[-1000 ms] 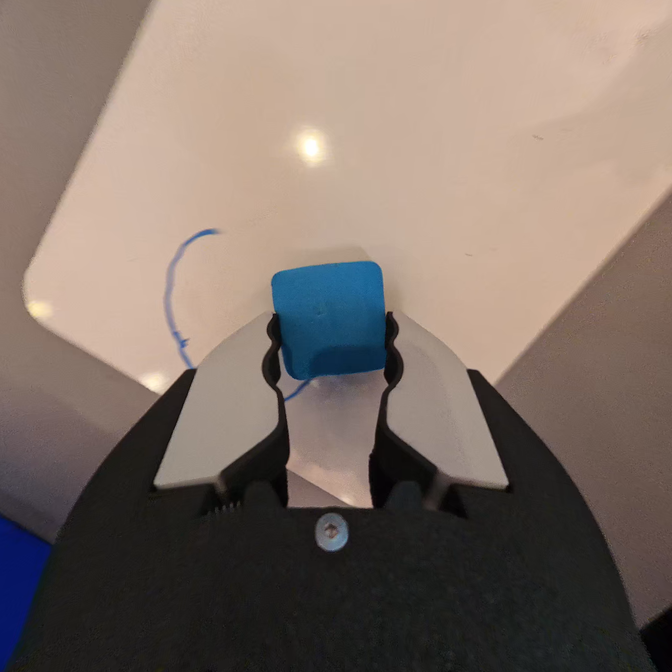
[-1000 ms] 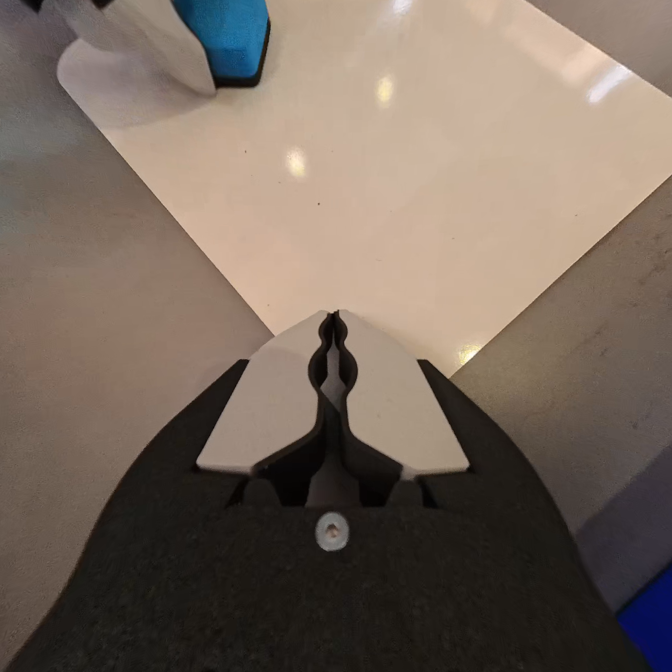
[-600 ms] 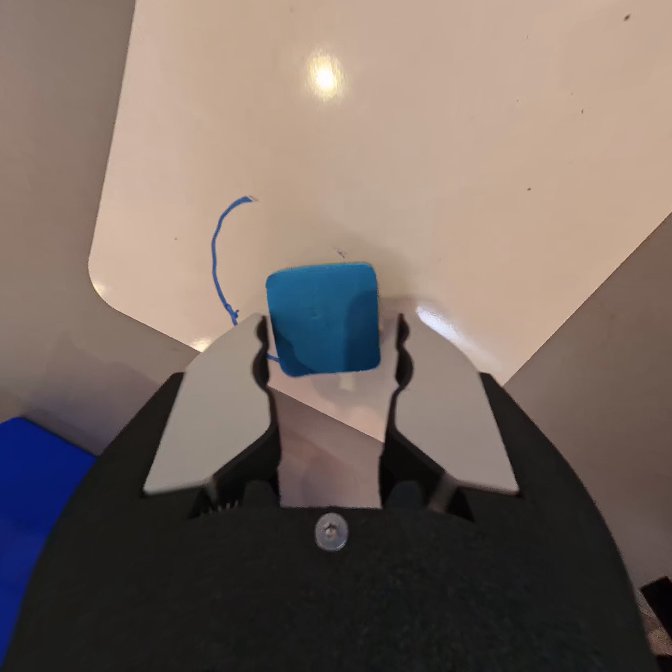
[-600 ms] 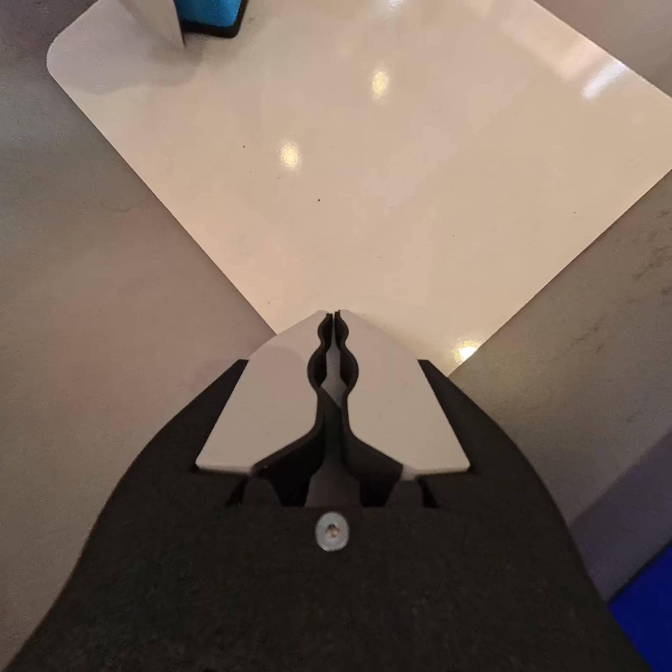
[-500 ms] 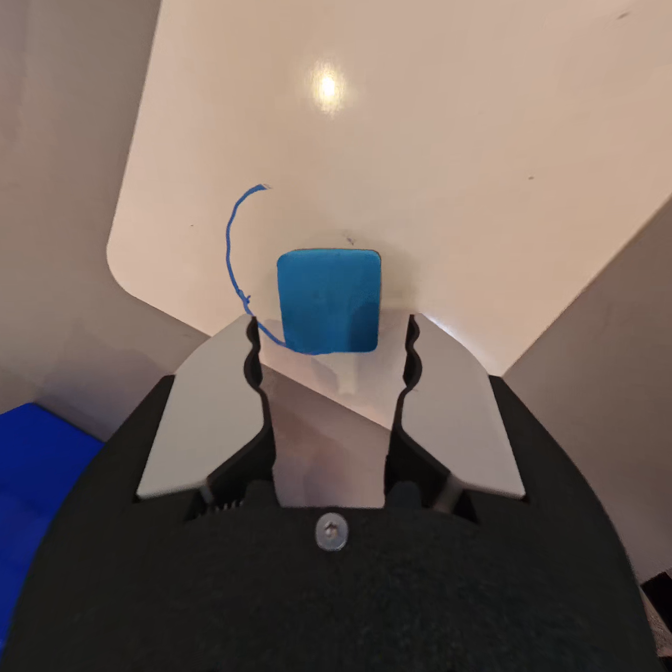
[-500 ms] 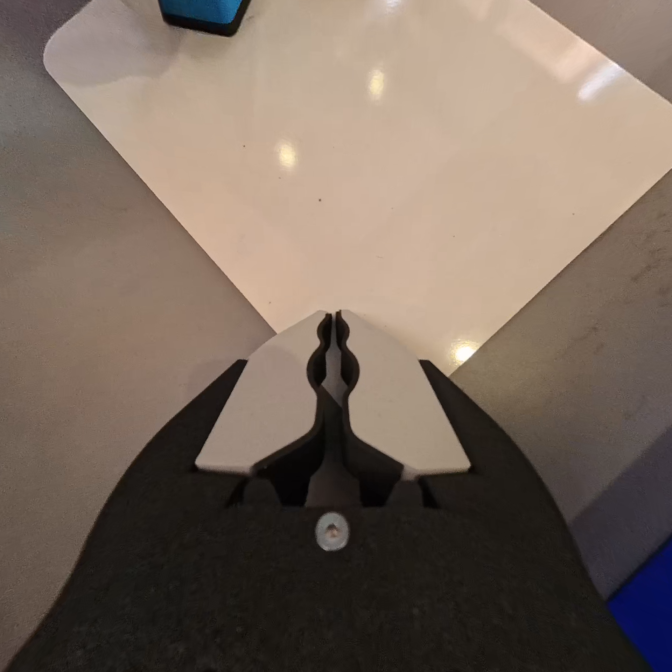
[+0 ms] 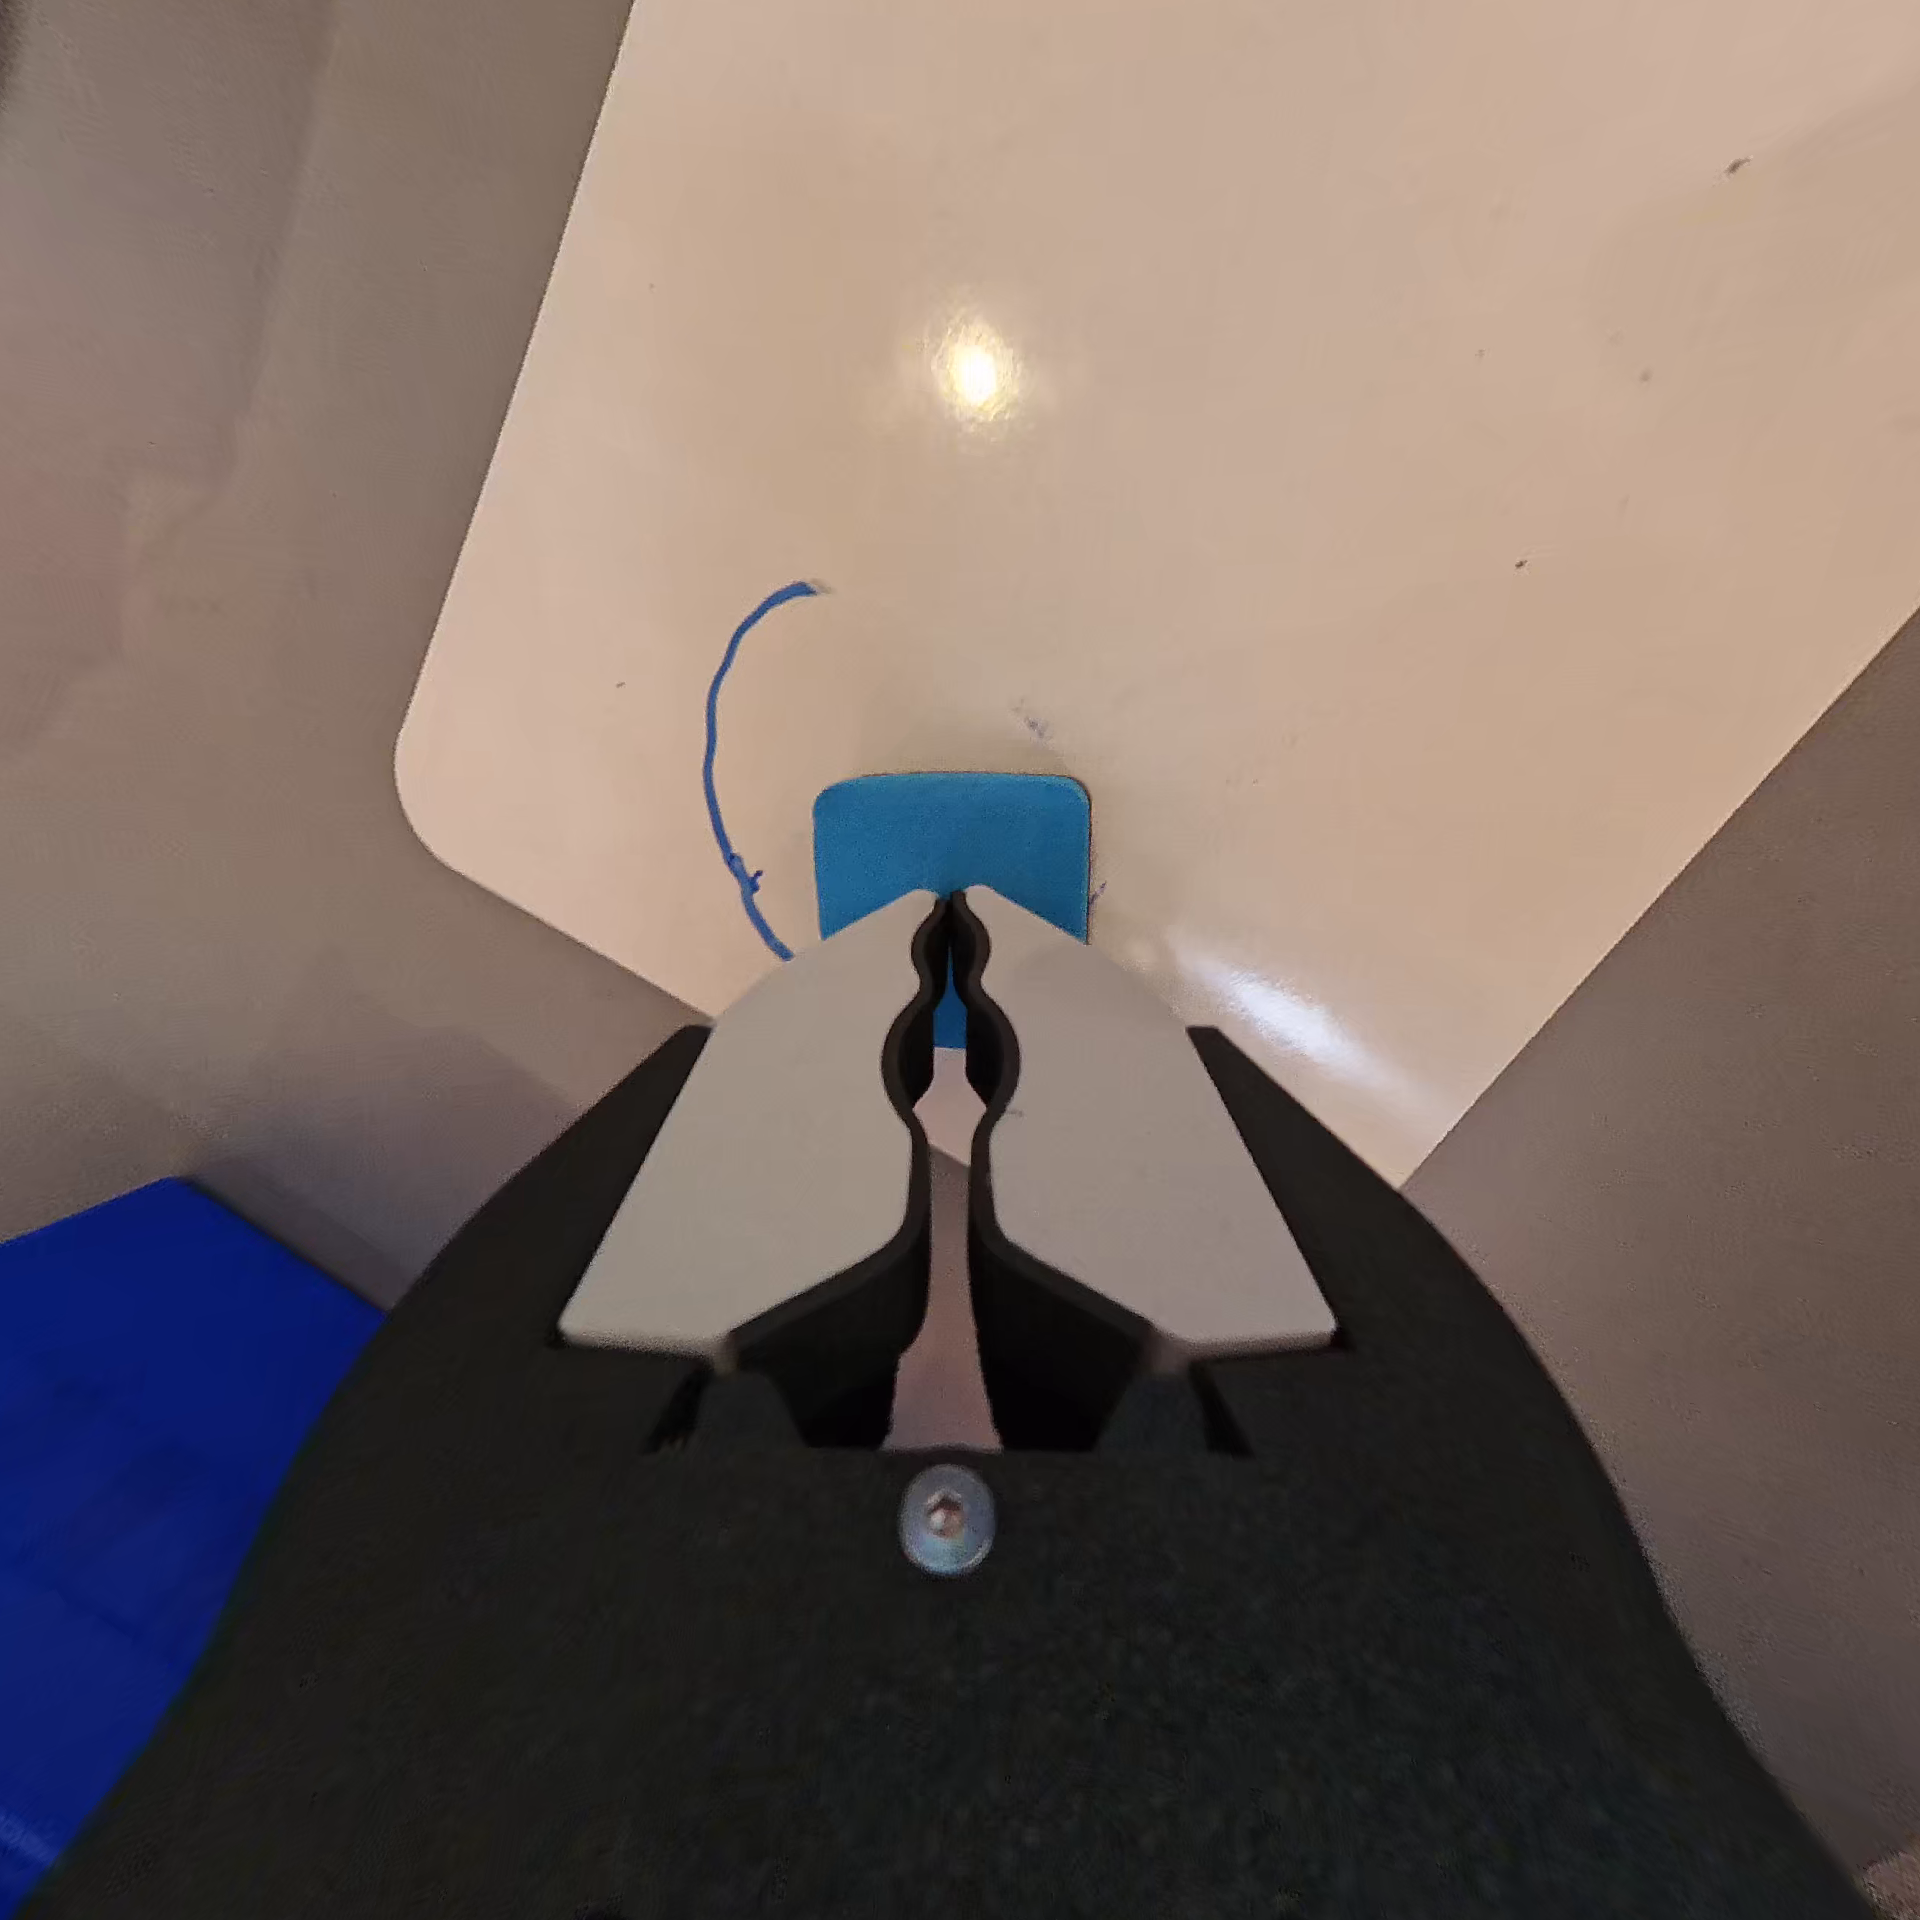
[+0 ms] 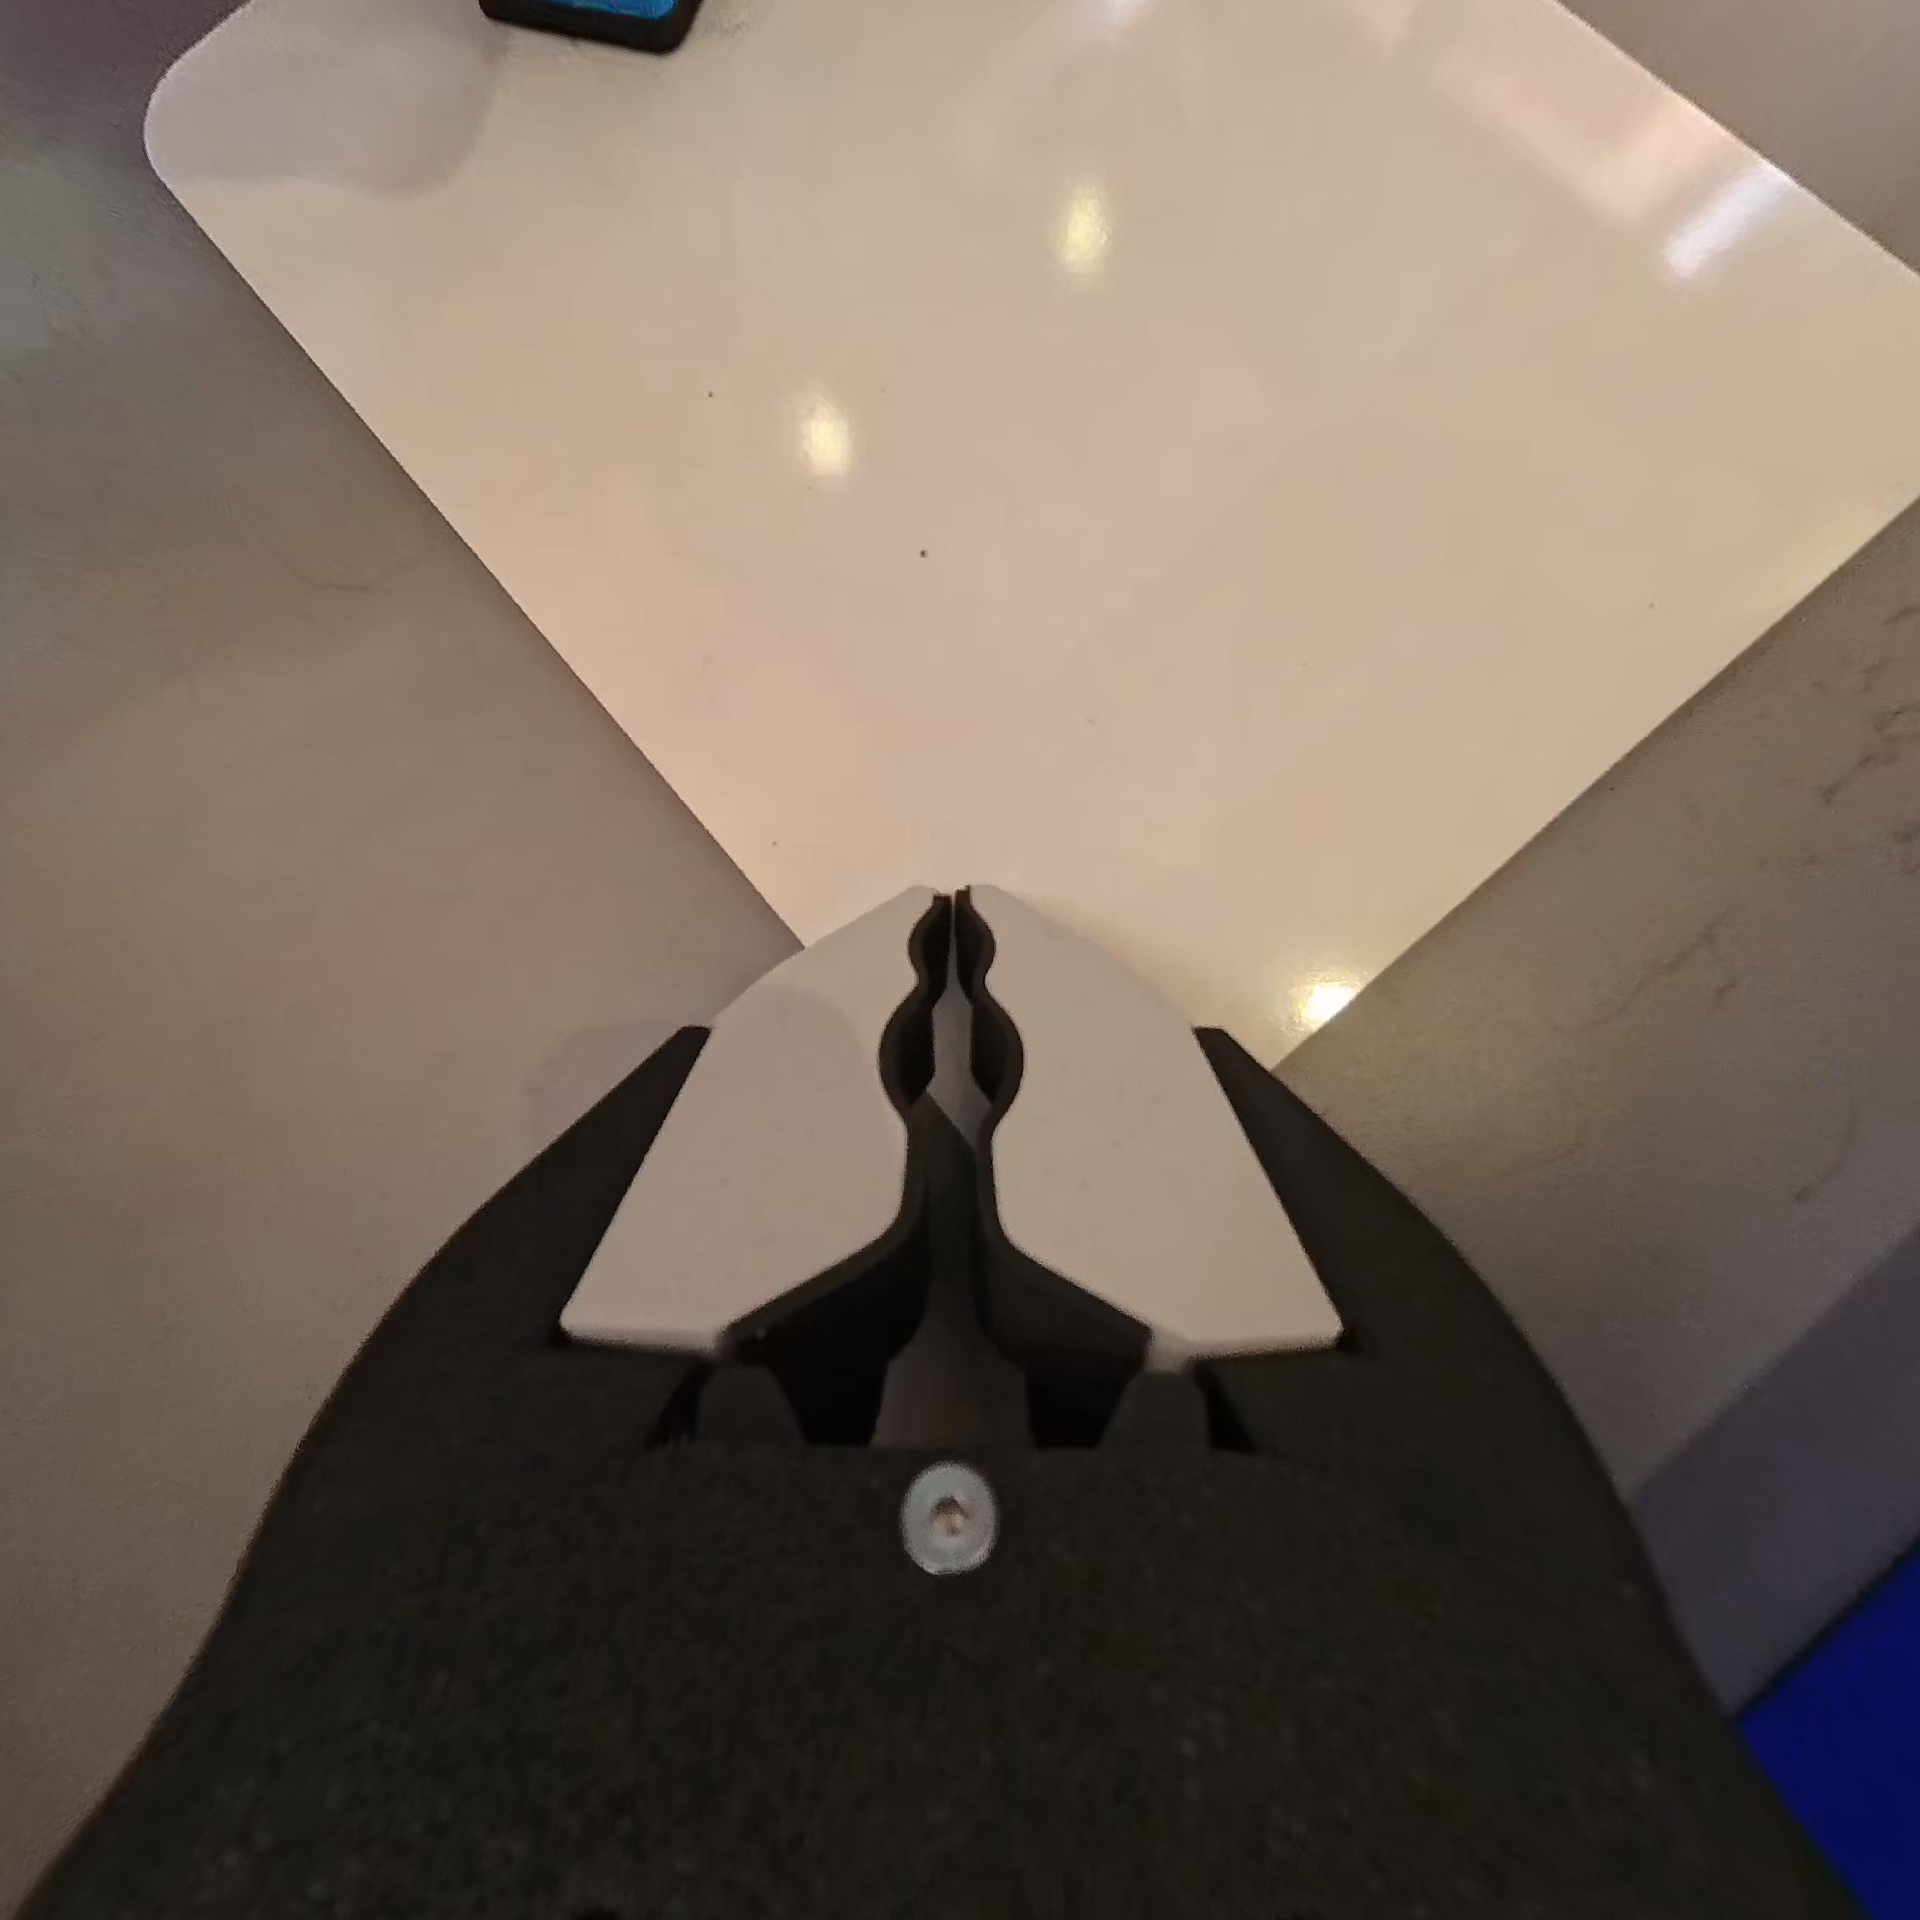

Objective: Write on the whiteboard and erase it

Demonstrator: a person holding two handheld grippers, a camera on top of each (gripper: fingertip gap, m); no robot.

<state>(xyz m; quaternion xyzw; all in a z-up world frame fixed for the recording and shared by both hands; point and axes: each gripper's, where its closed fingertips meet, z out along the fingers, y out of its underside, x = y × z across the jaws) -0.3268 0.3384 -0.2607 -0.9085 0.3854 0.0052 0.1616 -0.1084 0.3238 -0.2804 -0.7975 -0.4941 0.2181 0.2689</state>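
A white whiteboard (image 7: 1195, 520) lies flat on a grey table. A blue eraser (image 7: 951, 836) rests on the board near its left corner, beside a curved blue marker line (image 7: 717, 748). My left gripper (image 7: 953, 896) is shut and empty, raised just in front of the eraser and covering its near part. In the right wrist view the whiteboard (image 8: 1091, 520) shows again, with the eraser (image 8: 592, 21) at the top edge. My right gripper (image 8: 953, 891) is shut and empty over the board's near corner.
The grey table (image 7: 208, 727) surrounds the board on all sides. A blue object (image 7: 135, 1382) lies at the lower left of the left wrist view, and a blue patch (image 8: 1849, 1704) shows at the lower right of the right wrist view.
My left gripper opened and let go of the eraser, which stays on the board, then pulled back and shut empty. The right gripper has barely moved.
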